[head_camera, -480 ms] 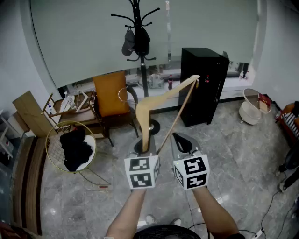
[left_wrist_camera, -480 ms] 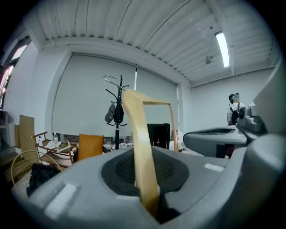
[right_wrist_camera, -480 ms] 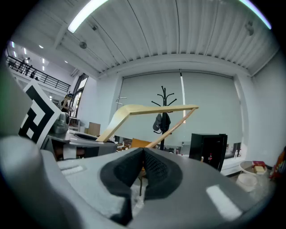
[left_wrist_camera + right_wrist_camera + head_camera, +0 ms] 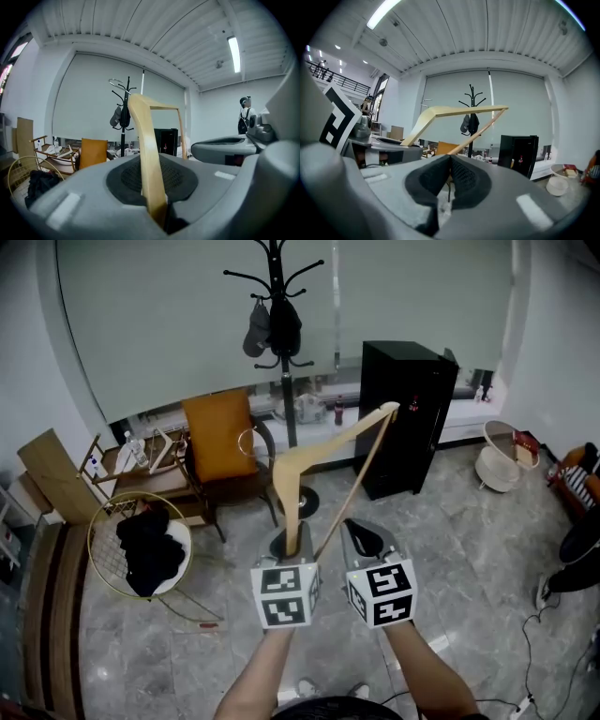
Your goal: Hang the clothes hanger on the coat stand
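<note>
Carrying the pale wooden clothes hanger [image 4: 298, 465] mid-frame, one arm clamped in the left gripper [image 4: 292, 542], right gripper [image 4: 364, 538] closed on nothing; next it must be lifted to the black coat stand [image 4: 277, 296], upper centre.

The head view is taken from high up, aimed forward and steeply down over both forearms at the floor [image 4: 469, 549] and the far wall [image 4: 169, 324]. The left gripper [image 4: 151, 180] view is taken from just behind its jaws, close, tilted up toward the ceiling [image 4: 140, 33]. The right gripper [image 4: 449, 173] view is set likewise, beside it. The coat stand [image 4: 275, 296], the hanger [image 4: 323, 444] and the black cabinet [image 4: 408, 409] are shared by all three views.
</note>
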Demonstrator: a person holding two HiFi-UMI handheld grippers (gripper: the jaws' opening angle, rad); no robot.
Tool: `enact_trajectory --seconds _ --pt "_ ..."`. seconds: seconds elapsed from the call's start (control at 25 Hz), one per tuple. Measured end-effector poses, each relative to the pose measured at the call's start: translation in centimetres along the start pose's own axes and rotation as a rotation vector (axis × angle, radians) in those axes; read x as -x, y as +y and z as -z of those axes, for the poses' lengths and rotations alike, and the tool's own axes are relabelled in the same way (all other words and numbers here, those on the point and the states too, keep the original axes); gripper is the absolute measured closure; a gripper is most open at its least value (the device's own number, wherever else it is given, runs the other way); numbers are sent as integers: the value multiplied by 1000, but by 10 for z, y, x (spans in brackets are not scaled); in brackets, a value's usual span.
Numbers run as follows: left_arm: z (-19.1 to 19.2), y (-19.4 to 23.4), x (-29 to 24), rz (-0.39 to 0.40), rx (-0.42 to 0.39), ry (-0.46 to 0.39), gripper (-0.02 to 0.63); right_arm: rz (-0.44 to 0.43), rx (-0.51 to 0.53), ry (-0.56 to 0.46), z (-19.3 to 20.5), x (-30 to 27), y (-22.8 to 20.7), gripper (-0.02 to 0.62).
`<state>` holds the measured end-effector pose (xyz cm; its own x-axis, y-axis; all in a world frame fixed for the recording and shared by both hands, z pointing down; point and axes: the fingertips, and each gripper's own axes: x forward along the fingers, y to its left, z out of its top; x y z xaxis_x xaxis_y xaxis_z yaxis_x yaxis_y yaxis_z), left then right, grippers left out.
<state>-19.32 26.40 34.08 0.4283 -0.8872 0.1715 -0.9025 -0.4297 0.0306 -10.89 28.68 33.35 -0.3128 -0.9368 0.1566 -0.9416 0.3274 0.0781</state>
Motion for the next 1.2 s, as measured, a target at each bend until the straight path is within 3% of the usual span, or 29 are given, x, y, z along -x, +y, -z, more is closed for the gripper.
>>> enact_trajectory --seconds 0.24,0.56,0.8,1.2 --pt "3 21 -8 27 9 14 565 19 -60 6 -1 -15 10 594" --pt "7 28 -22 40 20 22 565 29 -27 23 -1 -30 11 594" --pt "9 23 -43 29 15 35 565 -23 -33 25 4 -44 1 594" --pt "-1 4 -128 -31 -7 51 565 -52 -17 0 4 -96 -81 592"
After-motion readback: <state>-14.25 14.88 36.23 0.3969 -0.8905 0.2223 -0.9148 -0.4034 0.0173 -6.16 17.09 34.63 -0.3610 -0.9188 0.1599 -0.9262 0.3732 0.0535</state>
